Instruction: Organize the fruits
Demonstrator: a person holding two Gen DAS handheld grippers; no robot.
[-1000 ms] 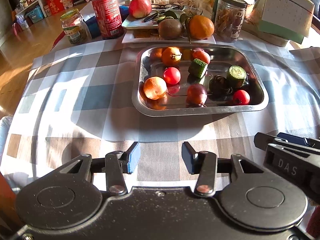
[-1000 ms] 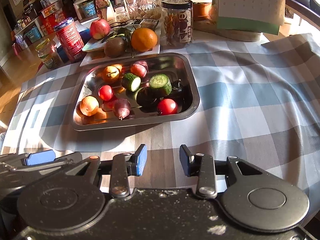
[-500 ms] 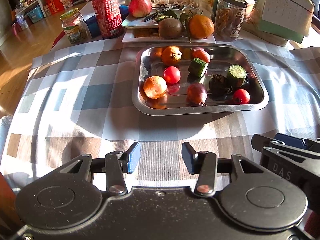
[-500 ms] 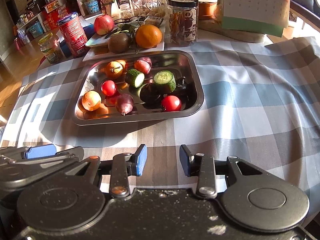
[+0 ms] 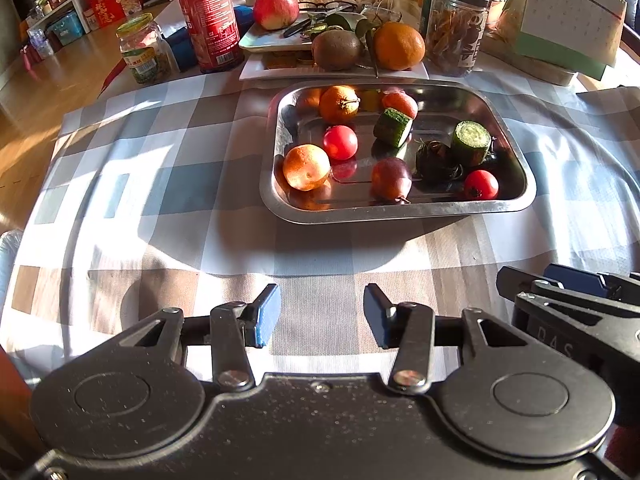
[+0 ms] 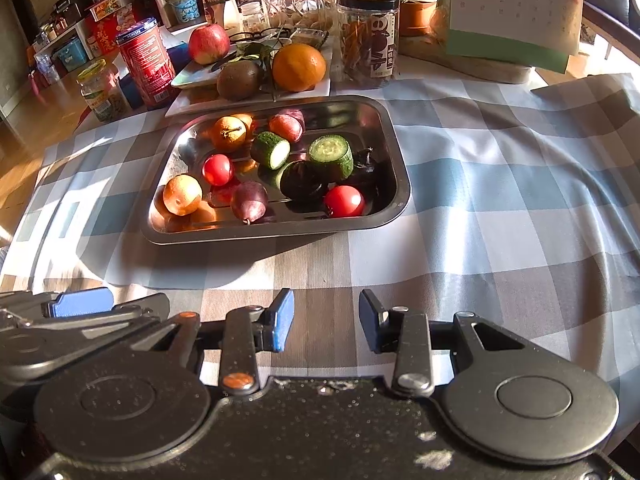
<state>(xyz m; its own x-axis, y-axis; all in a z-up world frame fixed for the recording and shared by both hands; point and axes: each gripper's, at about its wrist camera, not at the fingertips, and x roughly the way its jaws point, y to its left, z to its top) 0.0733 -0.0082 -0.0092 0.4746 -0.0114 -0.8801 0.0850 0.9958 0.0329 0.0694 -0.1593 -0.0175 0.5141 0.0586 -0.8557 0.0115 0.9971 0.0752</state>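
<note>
On the checked cloth [image 5: 120, 168], seen from your left wrist, the steel tray [image 5: 516, 200] lies ahead and a little to the right. It holds two oranges [image 5: 306, 167], two tomatoes [image 5: 340, 142], two cucumber pieces [image 5: 393, 127], a purple fruit [image 5: 390, 179], a reddish fruit [image 5: 399, 104] at the back and a dark leafy lump [image 5: 434, 161]. Behind the tray stand a kiwi [image 5: 335, 50], a big orange [image 5: 399, 45] and an apple [image 5: 276, 8] on white plates, with a red can [image 5: 210, 20] and jars beside them. Your left gripper [image 5: 322, 316] hangs over bare cloth, well apart from the tray; its jaws stand apart and hold nothing. Your right gripper [image 5: 576, 304] shows at the right edge.

From your right wrist, the same tray [image 6: 280, 234] lies ahead to the left, fruits inside. The right gripper [image 6: 324, 320] is also released, a gap between its blue pads [image 6: 282, 320], nothing in it, only cloth below. The left gripper's pad [image 6: 80, 302] peeks in at the left.
</note>
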